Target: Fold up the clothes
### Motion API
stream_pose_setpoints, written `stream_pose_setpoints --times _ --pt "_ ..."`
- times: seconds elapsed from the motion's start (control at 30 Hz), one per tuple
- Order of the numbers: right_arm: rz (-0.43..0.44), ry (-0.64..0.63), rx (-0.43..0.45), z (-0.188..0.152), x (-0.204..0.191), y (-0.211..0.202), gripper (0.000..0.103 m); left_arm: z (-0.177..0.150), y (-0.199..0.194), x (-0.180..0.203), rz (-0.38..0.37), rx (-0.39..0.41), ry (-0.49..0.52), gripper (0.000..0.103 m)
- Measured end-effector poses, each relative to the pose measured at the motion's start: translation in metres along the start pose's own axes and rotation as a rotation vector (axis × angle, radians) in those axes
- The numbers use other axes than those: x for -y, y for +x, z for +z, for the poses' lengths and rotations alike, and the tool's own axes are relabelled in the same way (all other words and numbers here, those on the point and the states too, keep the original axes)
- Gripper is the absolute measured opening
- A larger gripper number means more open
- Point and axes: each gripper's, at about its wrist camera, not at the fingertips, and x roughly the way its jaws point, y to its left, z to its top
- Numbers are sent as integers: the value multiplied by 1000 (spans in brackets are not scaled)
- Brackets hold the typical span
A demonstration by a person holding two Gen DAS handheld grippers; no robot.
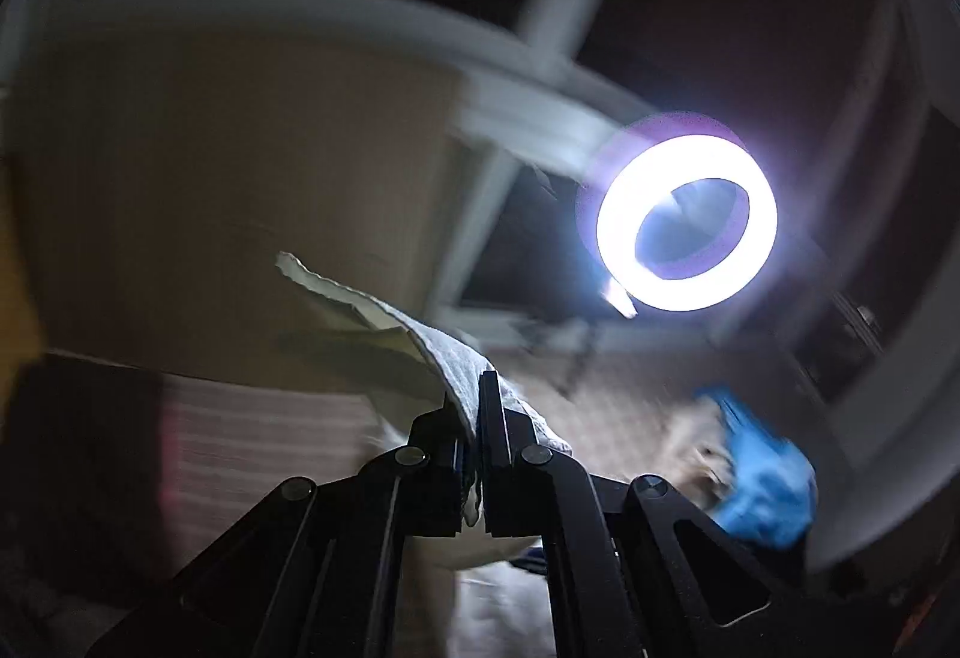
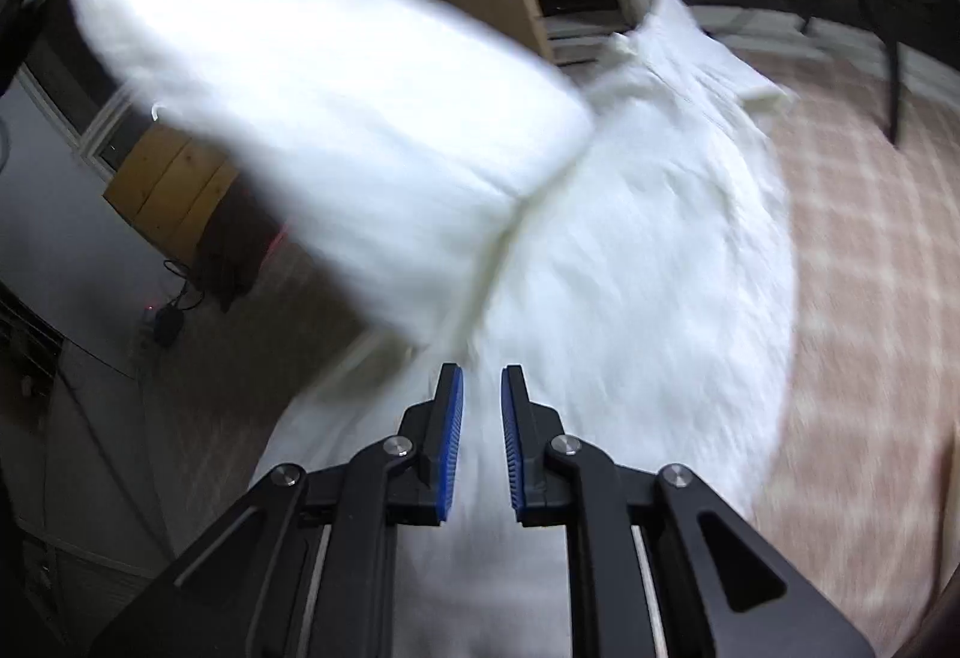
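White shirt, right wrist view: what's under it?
The white shirt lies on a pink checked cover, which shows bare to its right. One sleeve is lifted, blurred, with floor behind it. What lies beneath the shirt's body is covered.

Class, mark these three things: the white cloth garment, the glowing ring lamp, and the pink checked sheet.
white cloth garment (image 2: 630, 298), right wrist view, on its body.
glowing ring lamp (image 1: 687, 220), left wrist view, on the lit ring.
pink checked sheet (image 2: 870, 268), right wrist view, on bare fabric.
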Motion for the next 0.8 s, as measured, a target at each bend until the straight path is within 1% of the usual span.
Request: stream_pose_setpoints --times 0.07,0.1,0.17,0.23,0.33,0.43,0.47,0.53,0.6,0.67,0.77,0.8 --pt "-2 -32 -19 19 -11 22 13 8 -22 -23 58 34 -17 3" --pt "-3 -48 -29 28 -16 34 13 11 -29 -35 78 38 -21 3" --pt "24 -52 -57 46 -28 62 13 12 -30 -49 96 27 -27 3" --pt "39 -66 -83 57 -41 86 13 11 -23 -61 119 3 -27 3" --pt "47 -104 -128 65 -65 121 14 8 -12 -69 99 -16 -33 3" --pt "4 -158 -158 66 -80 146 13 3 -2 -57 56 -22 -10 3" --pt "12 -162 -161 67 -81 144 13 1 2 -52 41 -25 0 3" --pt "55 -121 -151 71 -73 127 14 -4 16 -28 0 -51 49 3" --pt "65 -87 -85 73 -54 87 13 -9 34 2 -54 -90 110 3" --pt "42 -64 -44 70 -30 52 14 -12 58 30 -118 -138 151 3" --pt "-47 3 17 50 17 -6 14 -20 108 84 -194 -225 247 3" --pt "-72 34 29 40 33 -24 14 -25 132 105 -235 -265 276 3"
